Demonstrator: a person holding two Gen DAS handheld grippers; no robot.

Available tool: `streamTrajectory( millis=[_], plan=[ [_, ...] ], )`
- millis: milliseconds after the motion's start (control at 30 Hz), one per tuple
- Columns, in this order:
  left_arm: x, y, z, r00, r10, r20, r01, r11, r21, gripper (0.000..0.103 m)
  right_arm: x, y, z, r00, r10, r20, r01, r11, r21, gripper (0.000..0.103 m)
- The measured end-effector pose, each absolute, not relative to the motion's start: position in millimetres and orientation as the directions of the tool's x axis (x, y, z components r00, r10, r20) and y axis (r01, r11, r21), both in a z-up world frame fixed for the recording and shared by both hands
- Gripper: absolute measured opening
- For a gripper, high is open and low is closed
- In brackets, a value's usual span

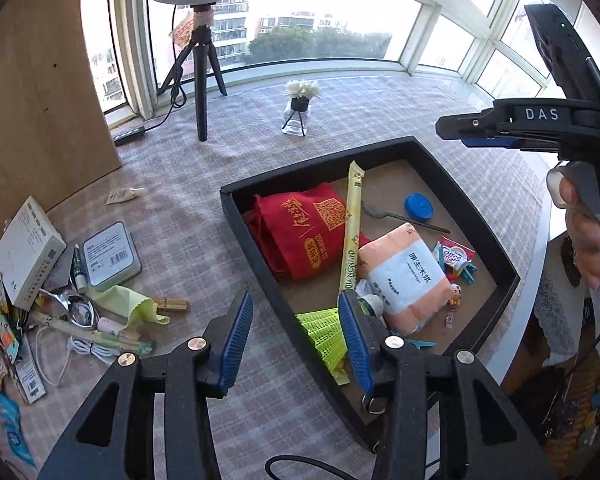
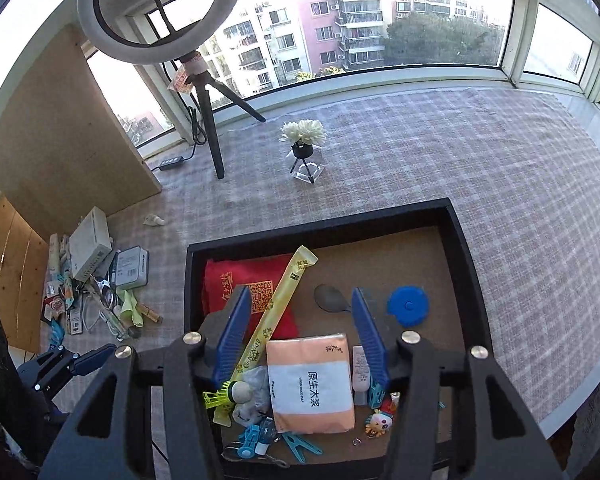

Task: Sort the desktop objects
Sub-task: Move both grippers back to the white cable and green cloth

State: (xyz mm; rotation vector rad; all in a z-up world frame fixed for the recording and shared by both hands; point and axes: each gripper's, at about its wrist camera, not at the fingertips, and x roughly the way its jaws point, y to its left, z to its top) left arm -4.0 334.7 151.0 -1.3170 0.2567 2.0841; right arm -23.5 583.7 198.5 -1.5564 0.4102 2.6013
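Left gripper [image 1: 296, 344] hangs open and empty over the near-left rim of my black tray [image 1: 260, 256]; unsorted clutter [image 1: 80, 280] lies well to its left, so this hand is nearer it. Right gripper [image 2: 300, 344] open too, nothing clamped, above the tray's near half: tissue pack [image 2: 310, 384] just below the jaws, yellow sachet [image 2: 276, 316] running diagonally from near-left to far-right.
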Motion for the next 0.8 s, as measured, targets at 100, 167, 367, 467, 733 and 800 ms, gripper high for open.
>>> streamTrajectory(
  millis=[100,167,367,467,733,800],
  plan=[
    [-19,301,134,-0.278,0.380,-0.882,-0.527,-0.828,-0.191,0.040,-33,561,191,-0.476,-0.126,-0.870,-0.132,-0.968,0.212,0.052],
    [-28,276,124,-0.278,0.356,-0.892,-0.459,-0.865,-0.202,0.039,-42,541,181,-0.459,-0.168,-0.873,-0.074,-0.971,0.225,0.052],
    [-55,201,92,-0.271,0.281,-0.921,-0.225,-0.948,-0.223,0.037,-73,468,143,-0.350,-0.264,-0.899,0.093,-0.964,0.247,0.052],
    [-66,171,76,-0.253,0.262,-0.931,-0.116,-0.964,-0.240,0.034,-86,426,129,-0.294,-0.306,-0.906,0.182,-0.948,0.261,0.052],
    [-87,136,47,-0.223,0.287,-0.932,0.077,-0.948,-0.310,0.029,-124,343,90,-0.170,-0.336,-0.926,0.289,-0.916,0.279,0.051],
    [-91,135,43,-0.221,0.293,-0.930,0.104,-0.941,-0.321,0.027,-133,333,80,-0.149,-0.334,-0.931,0.283,-0.916,0.283,0.050]
  ],
)
